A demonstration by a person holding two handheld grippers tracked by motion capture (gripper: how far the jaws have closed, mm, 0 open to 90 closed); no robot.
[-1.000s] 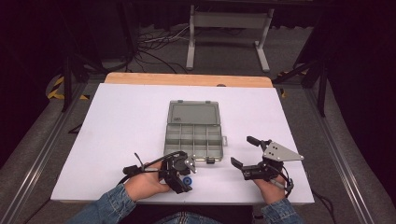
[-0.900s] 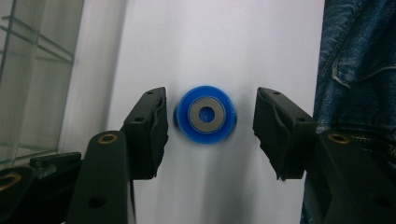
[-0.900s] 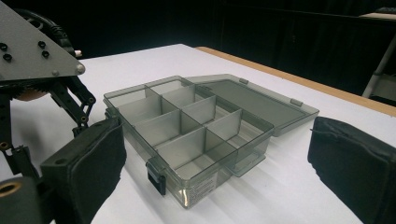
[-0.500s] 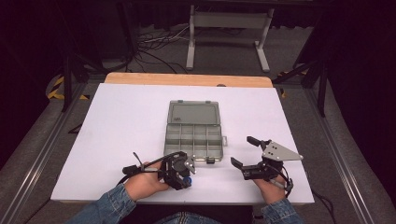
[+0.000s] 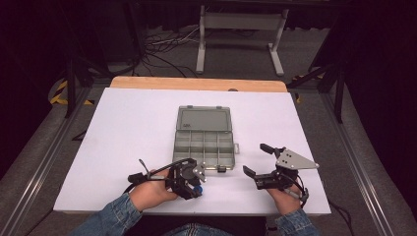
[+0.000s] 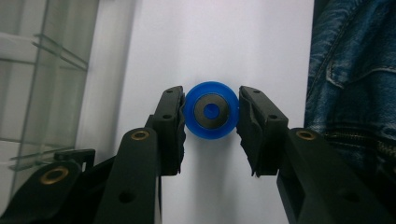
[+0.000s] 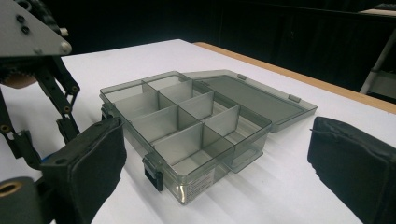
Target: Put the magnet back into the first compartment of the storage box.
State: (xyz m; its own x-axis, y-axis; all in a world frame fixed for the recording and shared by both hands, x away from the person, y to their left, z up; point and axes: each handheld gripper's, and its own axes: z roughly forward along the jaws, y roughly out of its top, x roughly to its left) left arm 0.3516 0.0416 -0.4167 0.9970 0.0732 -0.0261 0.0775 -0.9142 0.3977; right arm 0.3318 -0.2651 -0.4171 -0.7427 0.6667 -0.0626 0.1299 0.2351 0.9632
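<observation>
Overhead, a grey compartment box (image 5: 205, 143) was seen open at the middle of the white table (image 5: 128, 128), its lid laid flat on the far side. The left gripper (image 5: 195, 183) was held near the box's front left corner; the right gripper (image 5: 256, 161) was held to its right with jaws spread apart.

In the left gripper view, a blue wheel (image 6: 210, 110) was clamped between the jaws above the table.

In the right gripper view, the box (image 7: 187, 126) was framed between wide-open jaws, apart from both.
</observation>
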